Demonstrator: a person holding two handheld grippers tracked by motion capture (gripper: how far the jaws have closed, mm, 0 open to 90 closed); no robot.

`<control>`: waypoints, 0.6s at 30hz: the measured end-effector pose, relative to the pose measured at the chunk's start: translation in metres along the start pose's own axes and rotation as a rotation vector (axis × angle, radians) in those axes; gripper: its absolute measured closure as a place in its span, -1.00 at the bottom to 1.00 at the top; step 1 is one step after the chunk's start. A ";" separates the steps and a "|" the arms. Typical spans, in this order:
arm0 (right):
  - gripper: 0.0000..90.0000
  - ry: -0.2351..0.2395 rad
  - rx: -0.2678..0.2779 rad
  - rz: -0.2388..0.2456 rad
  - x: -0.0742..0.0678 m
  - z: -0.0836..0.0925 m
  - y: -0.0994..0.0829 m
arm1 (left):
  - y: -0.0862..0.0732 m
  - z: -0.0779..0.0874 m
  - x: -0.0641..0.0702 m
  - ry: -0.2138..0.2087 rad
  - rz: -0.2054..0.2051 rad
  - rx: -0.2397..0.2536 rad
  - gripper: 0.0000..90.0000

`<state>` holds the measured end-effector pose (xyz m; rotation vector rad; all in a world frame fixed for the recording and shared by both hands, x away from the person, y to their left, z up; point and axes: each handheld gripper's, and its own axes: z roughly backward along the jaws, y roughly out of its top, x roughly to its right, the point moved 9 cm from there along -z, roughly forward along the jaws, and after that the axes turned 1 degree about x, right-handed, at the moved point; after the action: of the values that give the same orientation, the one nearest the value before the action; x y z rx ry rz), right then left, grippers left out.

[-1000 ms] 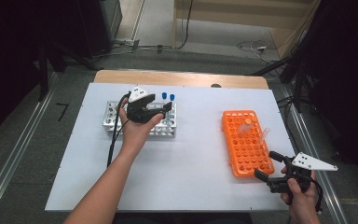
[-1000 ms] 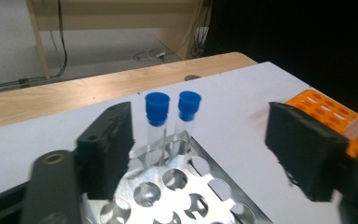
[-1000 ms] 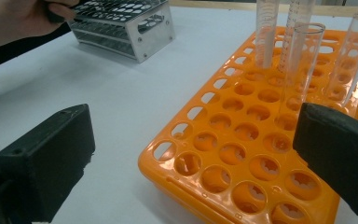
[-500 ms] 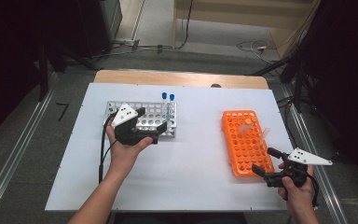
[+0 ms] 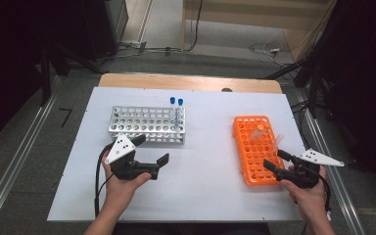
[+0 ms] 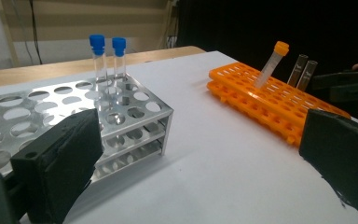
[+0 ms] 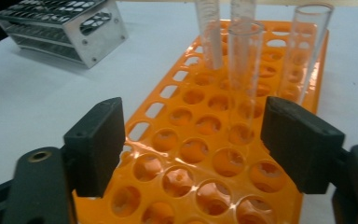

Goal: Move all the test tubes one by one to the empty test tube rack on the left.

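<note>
Right gripper (image 5: 280, 161) hovers at the near end of the orange rack (image 5: 252, 147), by the desk's right edge, fingers spread wide and empty. A clear uncapped tube (image 7: 243, 79) stands upright just beyond them, long axis vertical, mouth up. Left gripper (image 5: 152, 151), also wide open and empty, sits in front of the metal rack (image 5: 147, 125), well apart from that tube.

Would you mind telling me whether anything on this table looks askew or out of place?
One thing: the orange-capped plastic tube in the orange plastic rack leans at a clear tilt, while the two blue-capped tubes in the silver metal rack stand upright. Nothing looks spilled or broken.
</note>
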<state>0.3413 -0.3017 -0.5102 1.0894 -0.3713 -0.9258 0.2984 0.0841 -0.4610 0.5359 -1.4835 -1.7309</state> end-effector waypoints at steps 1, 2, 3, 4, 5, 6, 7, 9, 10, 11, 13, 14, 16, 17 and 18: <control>-0.36 -0.010 0.002 0.000 0.003 -0.001 0.000 | -0.001 0.002 0.000 -0.002 -0.005 0.000 -1.00; -0.29 -0.014 0.001 -0.004 0.005 -0.002 0.000 | -0.002 0.004 0.001 -0.006 -0.004 0.001 -1.00; -0.21 -0.019 -0.002 -0.007 0.007 -0.002 -0.001 | -0.003 0.006 0.001 -0.010 -0.004 -0.001 -1.00; -0.15 -0.022 -0.005 -0.008 0.009 -0.004 -0.001 | -0.005 0.007 0.000 -0.008 -0.001 0.000 -1.00; -0.09 -0.025 -0.007 -0.006 0.010 -0.005 -0.002 | -0.006 0.009 0.000 -0.005 0.003 -0.002 -1.00; -0.04 -0.031 -0.013 -0.002 0.011 -0.007 -0.002 | -0.008 0.009 -0.001 -0.004 0.006 -0.003 -1.00; 0.03 -0.044 -0.022 0.004 0.012 -0.009 -0.003 | -0.009 0.010 -0.001 -0.002 0.010 -0.004 -1.00; 0.16 -0.055 -0.032 0.009 0.014 -0.013 -0.002 | -0.010 0.011 -0.003 0.003 0.007 -0.008 -1.00; 0.20 -0.064 -0.044 0.010 0.015 -0.016 -0.002 | -0.010 0.012 -0.004 0.007 0.010 -0.007 -1.00; 0.22 -0.079 -0.056 0.010 0.016 -0.019 -0.002 | -0.009 0.012 -0.004 0.009 0.012 -0.006 -1.00; 0.32 -0.093 -0.071 0.009 0.017 -0.024 -0.002 | -0.009 0.012 -0.004 0.010 0.013 -0.004 -1.00; 0.36 -0.104 -0.071 0.015 0.017 -0.025 -0.001 | -0.009 0.012 -0.003 0.009 0.015 -0.003 -1.00; 0.45 -0.131 -0.074 0.030 0.017 -0.026 -0.001 | -0.010 0.010 -0.003 0.007 0.012 -0.009 -1.00; 0.50 -0.153 -0.076 0.044 0.018 -0.026 -0.001 | -0.011 0.009 -0.002 0.005 0.011 -0.010 -1.00; 0.57 -0.173 -0.074 0.060 0.018 -0.026 -0.001 | -0.012 0.009 -0.002 0.003 0.012 -0.013 -1.00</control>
<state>0.3687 -0.3008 -0.5259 0.9285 -0.5047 -0.9759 0.2897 0.0911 -0.4705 0.5217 -1.4701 -1.7283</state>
